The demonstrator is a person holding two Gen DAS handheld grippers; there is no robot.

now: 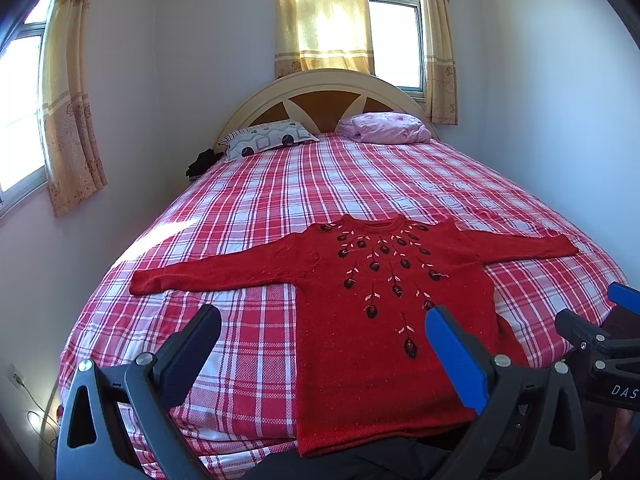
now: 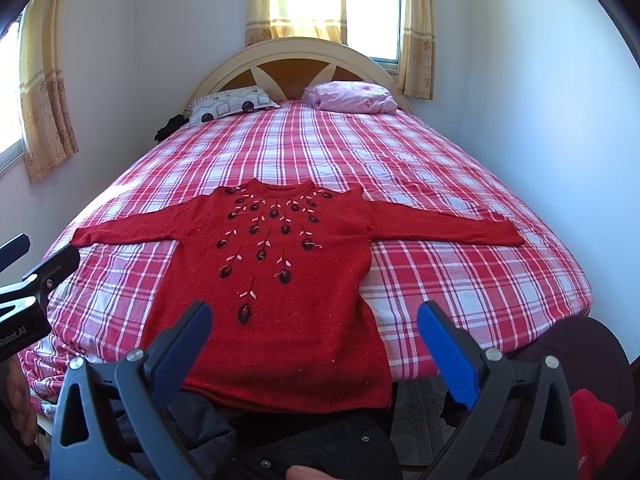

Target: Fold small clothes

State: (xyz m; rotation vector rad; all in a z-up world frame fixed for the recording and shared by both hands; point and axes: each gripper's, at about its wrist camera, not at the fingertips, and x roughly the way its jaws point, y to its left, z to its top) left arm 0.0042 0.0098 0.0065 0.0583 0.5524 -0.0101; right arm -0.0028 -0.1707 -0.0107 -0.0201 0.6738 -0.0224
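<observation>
A: Well, start with the bed: why is the red sweater laid out on the plaid sheet like that?

B: Front up, sleeves out to either side, hem at the foot edge nearest the person. I'd say that's so every edge can be reached before the first fold. It lies flat and nothing is on top of it.

A: And the pillows?

B: The patterned pillow and the pink pillow sit at the headboard, well apart from the sweater, so they leave the working end free.

A: The grippers?

B: The left gripper hangs over the sweater's lower left side, jaws spread wide, holding nothing. The right gripper hovers over the hem, also gaping and empty. Neither touches the knit.

A: What can't you make out?

B: The hem's near corners partly sit behind the gripper frames. A dark garment below the hem is cut off by the frame, so I can't name it. A black heap beside the patterned pillow is too small to identify, and so is a red item at the lower right.
</observation>
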